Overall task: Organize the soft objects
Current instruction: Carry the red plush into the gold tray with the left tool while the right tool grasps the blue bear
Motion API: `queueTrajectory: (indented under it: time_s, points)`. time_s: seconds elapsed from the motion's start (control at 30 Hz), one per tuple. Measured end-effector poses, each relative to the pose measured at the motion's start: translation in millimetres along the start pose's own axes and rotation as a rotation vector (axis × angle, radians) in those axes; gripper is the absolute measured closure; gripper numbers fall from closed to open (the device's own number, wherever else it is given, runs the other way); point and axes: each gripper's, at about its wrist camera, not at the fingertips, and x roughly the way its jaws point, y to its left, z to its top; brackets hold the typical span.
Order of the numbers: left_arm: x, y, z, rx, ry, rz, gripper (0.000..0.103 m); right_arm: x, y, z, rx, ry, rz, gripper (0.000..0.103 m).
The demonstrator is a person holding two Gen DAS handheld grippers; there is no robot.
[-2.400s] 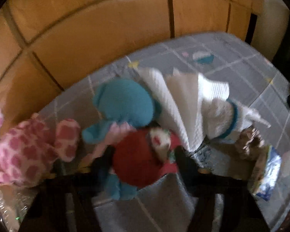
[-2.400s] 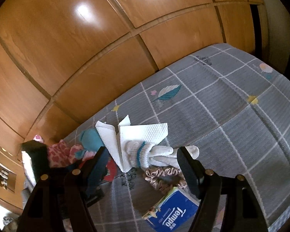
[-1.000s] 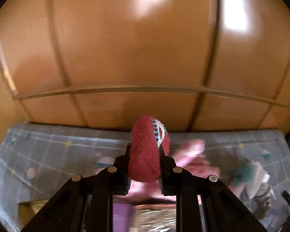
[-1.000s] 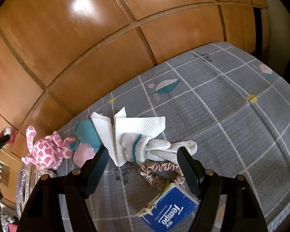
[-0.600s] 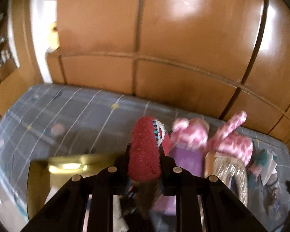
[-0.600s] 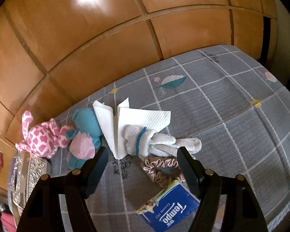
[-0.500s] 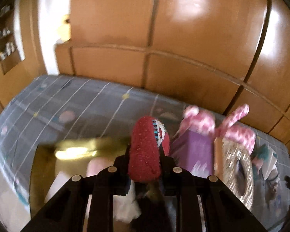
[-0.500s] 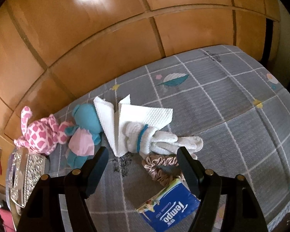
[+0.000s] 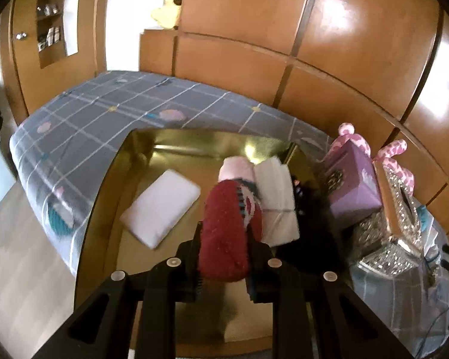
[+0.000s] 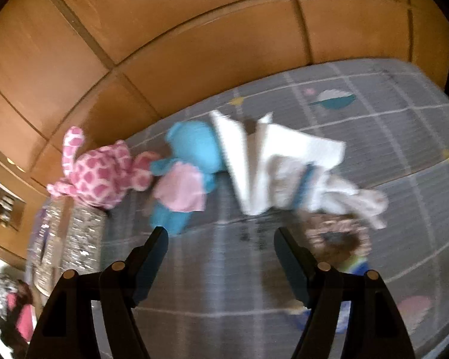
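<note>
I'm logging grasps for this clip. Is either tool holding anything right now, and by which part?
The left tool grips a red knitted soft item across its lower end, above the gold box. The right tool is open and empty.

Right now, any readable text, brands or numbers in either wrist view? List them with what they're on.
No text can be read in either view.
Blue packet: mostly hidden behind the right finger and motion-blurred, print unreadable.
Dark print on the grey checked bedsheet: blurred, unreadable.
Purple box: a dark ornament on its side, no legible letters.
</note>
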Motion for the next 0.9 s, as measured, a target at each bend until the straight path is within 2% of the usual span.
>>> queueTrajectory:
  time_s: [0.07,0.27,0.63,0.67,0.7,0.73,0.8,0.9]
  points:
    - [2.3,6.5,-5.8,-0.014,0.007,0.0,0.081,9.2,7.6,4.0,0.038,0.015,0.044,0.029]
    - [5.7,19.6,-18.1,-0.038,0.024,0.01,0.081,45.8,27.3,23.7,0.151,0.049,0.084,0.029]
    - [16.9,40.0,-15.9,-0.071,0.039,0.041,0.081,107.4,39.8,54.5,0.261,0.057,-0.063,0.029]
    - [18.4,41.2,-15.6,-0.076,0.041,0.044,0.08,109.9,38.5,55.2,0.261,0.06,-0.068,0.032]
    - [20.3,42.2,-15.2,-0.08,0.046,0.047,0.08,115.0,39.7,55.9,0.248,0.063,-0.069,0.049]
    - [21.5,42.5,-15.1,-0.082,0.05,0.05,0.08,120.4,41.4,55.8,0.227,0.077,-0.092,0.059]
    - [25.0,43.4,-14.7,-0.087,0.057,0.056,0.079,124.8,42.0,53.6,0.204,0.075,-0.11,0.065]
    - [30.3,44.5,-14.3,-0.089,0.065,0.072,0.076,127.3,45.3,51.2,0.158,0.076,-0.126,0.065]
